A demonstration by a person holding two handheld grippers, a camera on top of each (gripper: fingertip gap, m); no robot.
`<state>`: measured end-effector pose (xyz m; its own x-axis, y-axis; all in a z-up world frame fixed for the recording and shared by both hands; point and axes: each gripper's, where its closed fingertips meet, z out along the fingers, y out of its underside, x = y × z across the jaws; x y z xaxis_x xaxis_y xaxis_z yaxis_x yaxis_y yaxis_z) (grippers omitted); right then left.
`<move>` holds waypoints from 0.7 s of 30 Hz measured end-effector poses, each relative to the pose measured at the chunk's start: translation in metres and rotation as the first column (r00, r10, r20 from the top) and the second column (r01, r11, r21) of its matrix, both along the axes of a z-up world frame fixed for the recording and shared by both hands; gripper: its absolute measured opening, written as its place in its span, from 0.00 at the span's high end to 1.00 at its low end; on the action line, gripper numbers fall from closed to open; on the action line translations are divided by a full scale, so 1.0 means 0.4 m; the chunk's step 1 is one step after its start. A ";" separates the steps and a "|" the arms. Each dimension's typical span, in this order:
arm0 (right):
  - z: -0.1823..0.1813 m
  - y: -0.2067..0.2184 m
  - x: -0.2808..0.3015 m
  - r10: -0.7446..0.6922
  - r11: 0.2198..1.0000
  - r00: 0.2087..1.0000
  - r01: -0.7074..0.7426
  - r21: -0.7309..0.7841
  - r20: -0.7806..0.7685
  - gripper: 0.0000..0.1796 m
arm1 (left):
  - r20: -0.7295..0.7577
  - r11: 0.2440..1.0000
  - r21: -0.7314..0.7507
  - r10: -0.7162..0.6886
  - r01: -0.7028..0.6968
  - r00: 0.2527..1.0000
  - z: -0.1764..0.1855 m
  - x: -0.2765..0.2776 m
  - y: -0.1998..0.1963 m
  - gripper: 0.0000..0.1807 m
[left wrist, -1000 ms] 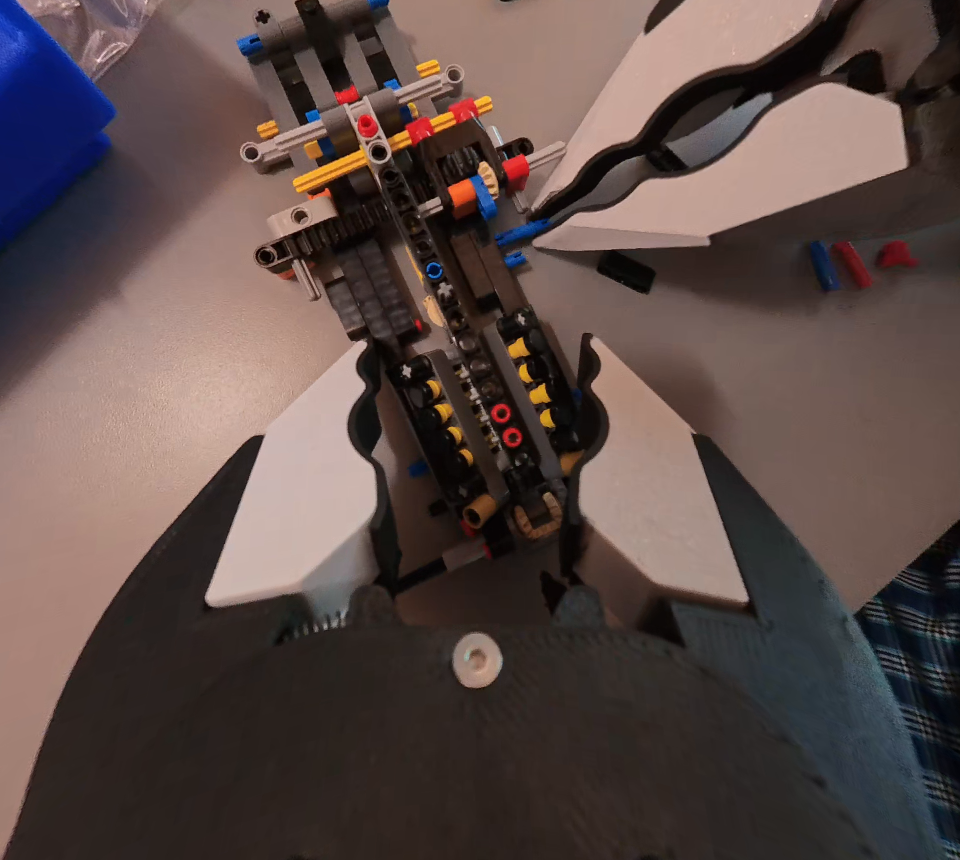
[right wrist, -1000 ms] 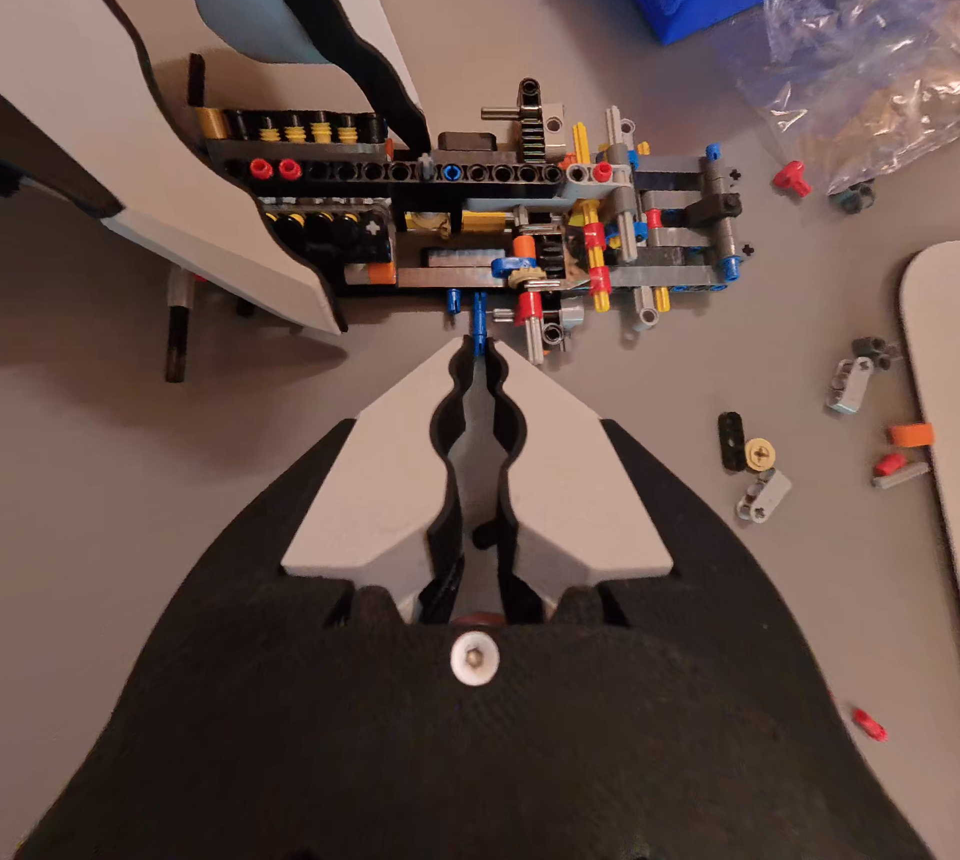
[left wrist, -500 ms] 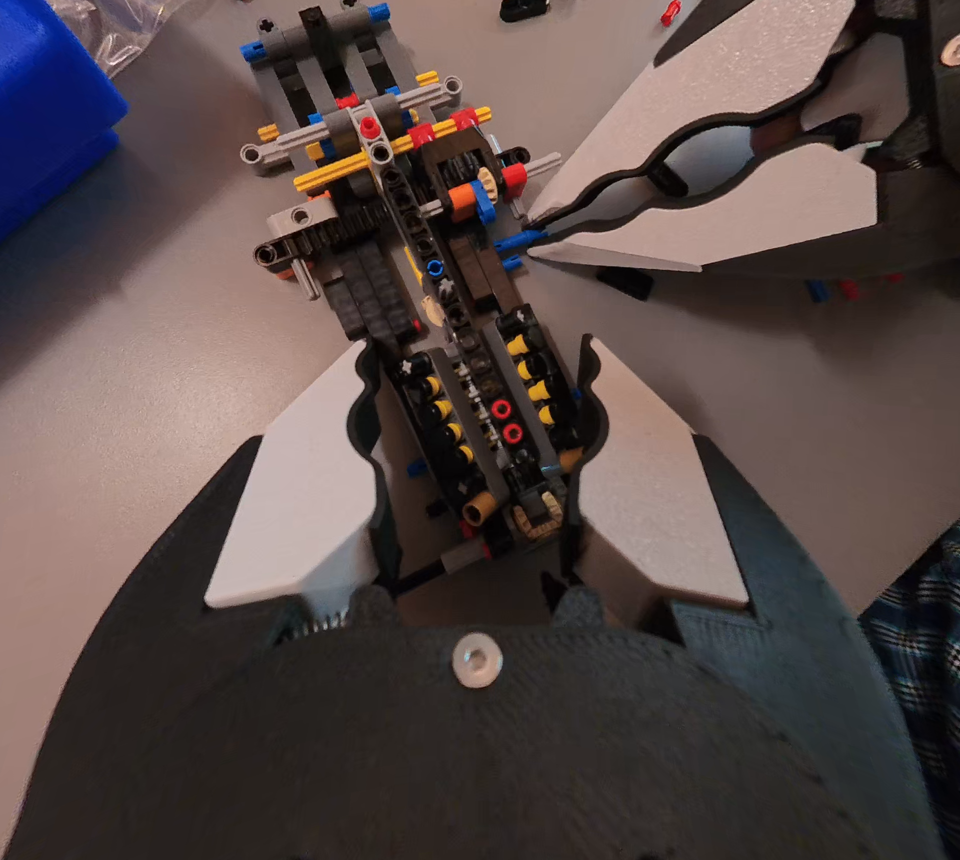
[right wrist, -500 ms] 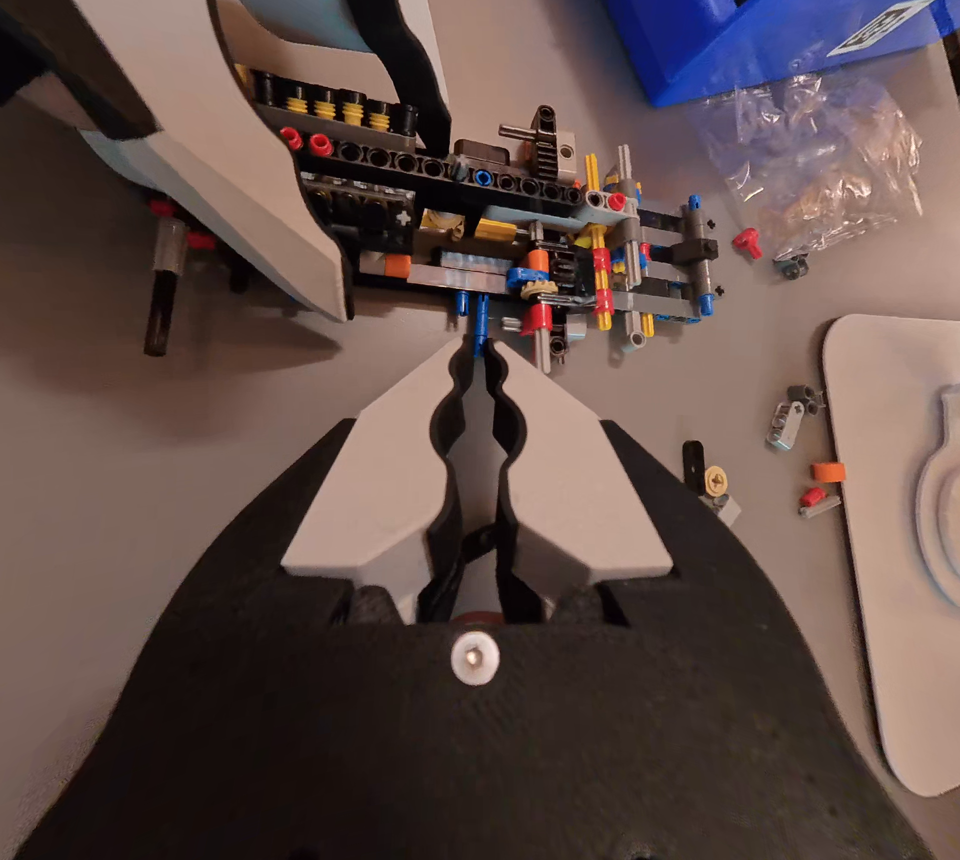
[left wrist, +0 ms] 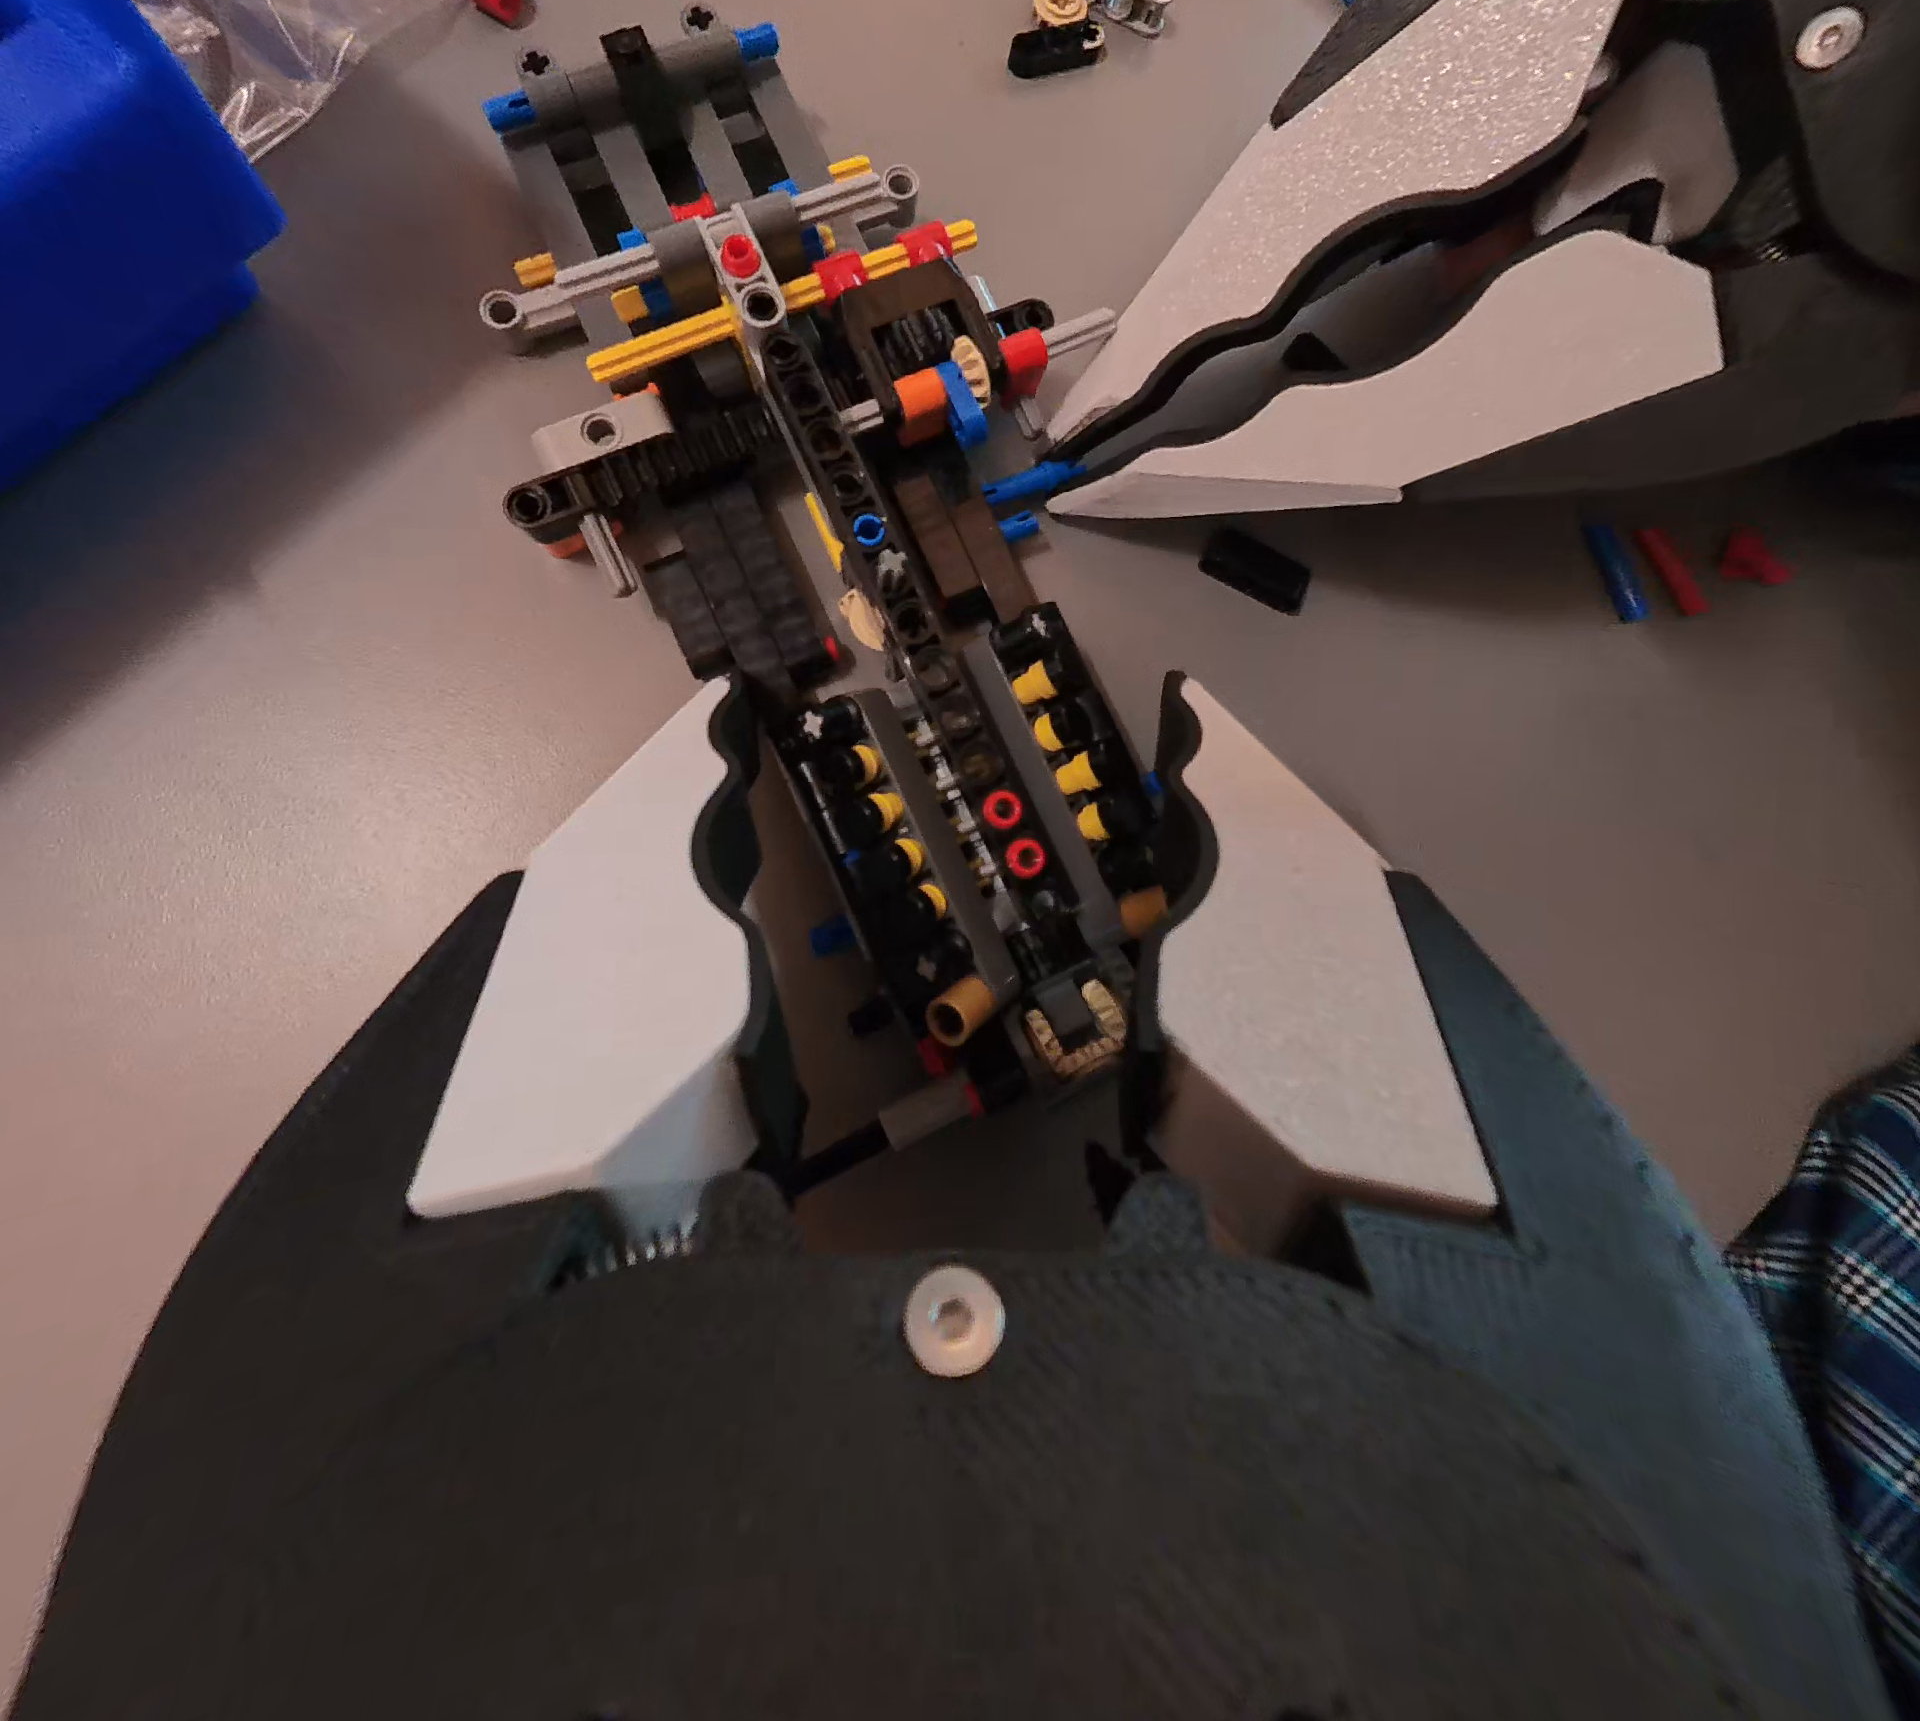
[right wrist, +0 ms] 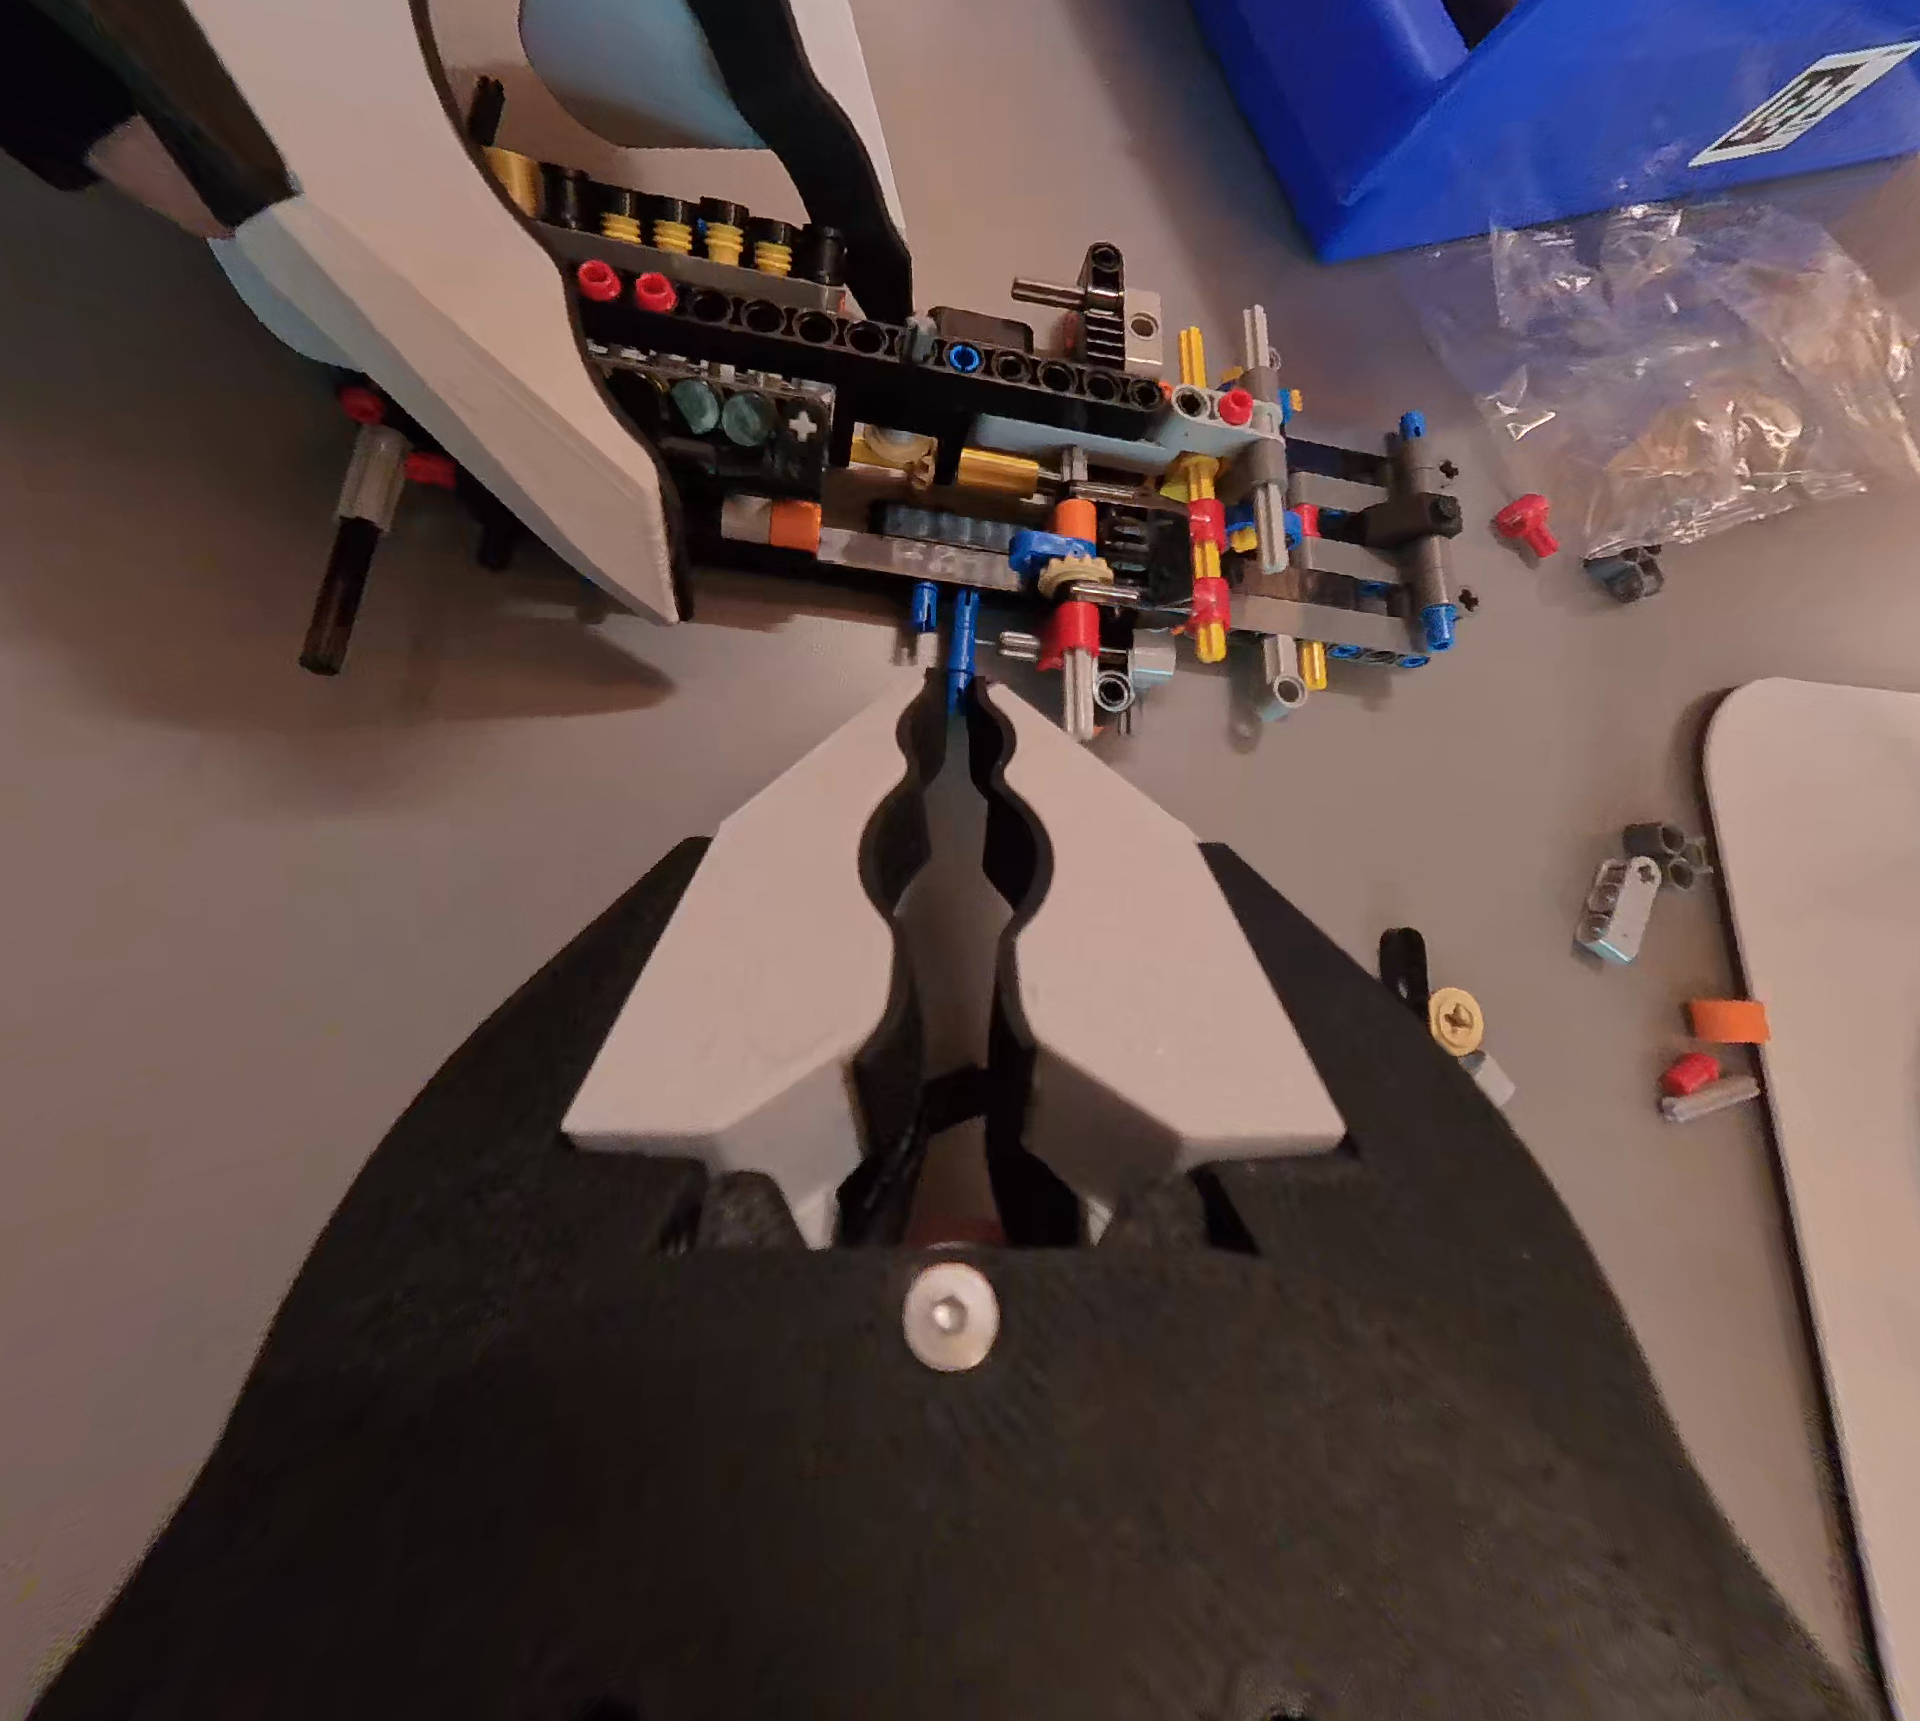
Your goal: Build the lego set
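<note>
The long, multicoloured lego beam-and-axle assembly (left wrist: 831,528) lay on the grey bench (left wrist: 312,736), its long axis running straight ahead of the left hand-held gripper (left wrist: 951,715). That gripper was clamped across the assembly's near end, one finger on each long side.

The right hand-held gripper (right wrist: 961,700) faced the assembly broadside, so its own axis stood square to the model's length. Its tips were pinched on a small blue plastic pin (right wrist: 961,632), whose far end sat in, or right at, the side beam directly ahead, just beside a second blue pin (right wrist: 923,603) already seated there.

Judging from this, the coming move was a straight push forward along the pin, with the left hand-held gripper bracing against it.
</note>
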<state>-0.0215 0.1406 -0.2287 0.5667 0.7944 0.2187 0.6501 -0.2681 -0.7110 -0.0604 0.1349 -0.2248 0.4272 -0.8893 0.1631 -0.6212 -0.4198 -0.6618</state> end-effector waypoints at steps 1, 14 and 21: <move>0.000 0.000 0.000 0.008 1.000 1.000 -0.009 0.011 0.011 1.00 | 0.006 1.000 -0.001 0.002 -0.002 1.000 0.001 0.000 0.000 0.58; 0.001 0.012 -0.006 0.068 0.996 0.993 -0.073 0.051 0.093 1.00 | 0.035 1.000 0.009 -0.013 0.012 0.999 0.001 0.004 -0.001 0.57; 0.001 0.015 -0.008 0.042 0.999 0.999 -0.042 -0.019 -0.001 1.00 | 0.037 0.999 0.026 -0.020 0.019 0.999 -0.001 0.004 -0.001 0.56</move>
